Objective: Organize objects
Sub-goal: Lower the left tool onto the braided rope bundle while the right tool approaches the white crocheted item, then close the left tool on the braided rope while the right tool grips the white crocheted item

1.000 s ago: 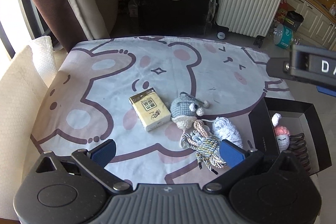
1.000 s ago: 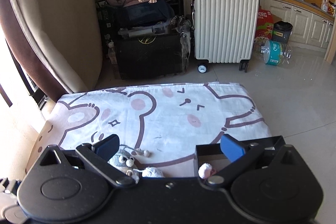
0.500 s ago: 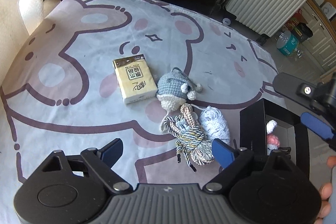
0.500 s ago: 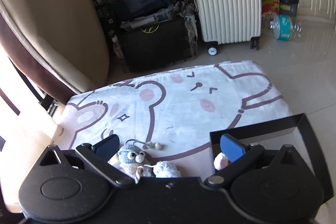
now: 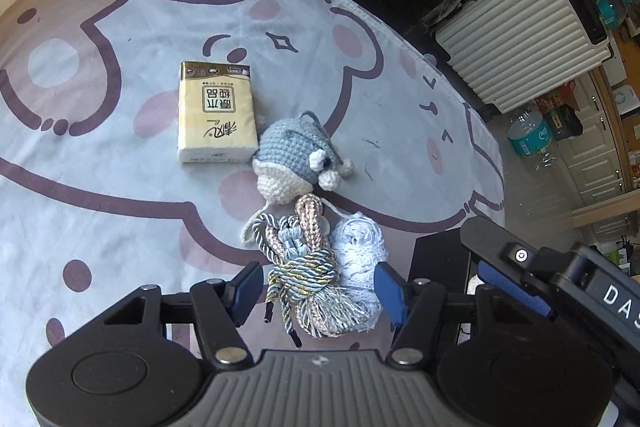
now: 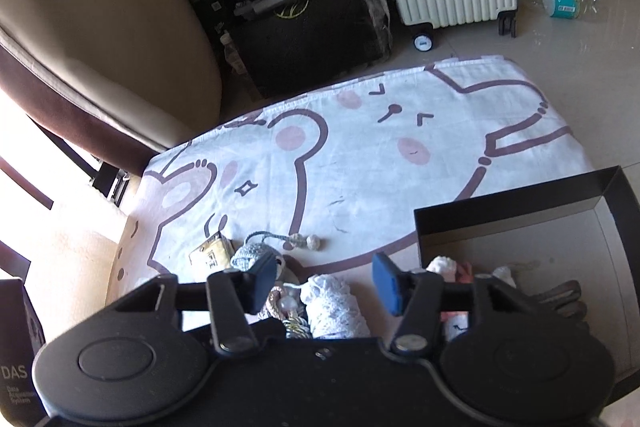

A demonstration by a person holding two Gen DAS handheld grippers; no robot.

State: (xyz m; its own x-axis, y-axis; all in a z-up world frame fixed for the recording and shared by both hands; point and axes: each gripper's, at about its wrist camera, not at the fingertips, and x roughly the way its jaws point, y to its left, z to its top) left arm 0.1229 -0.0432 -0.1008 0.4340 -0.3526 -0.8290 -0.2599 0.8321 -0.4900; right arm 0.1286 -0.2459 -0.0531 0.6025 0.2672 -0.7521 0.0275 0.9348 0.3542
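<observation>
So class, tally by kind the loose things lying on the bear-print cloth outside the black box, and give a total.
Tissue pack: 1
Crocheted toy: 1
Bundle of cords: 1
Roll of white lace: 1
Total: 4

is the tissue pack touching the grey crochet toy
Touching. In the left wrist view the tissue pack's lower right corner meets the grey crochet toy's head with no cloth showing between them; the right wrist view is too blocked to confirm.
</observation>
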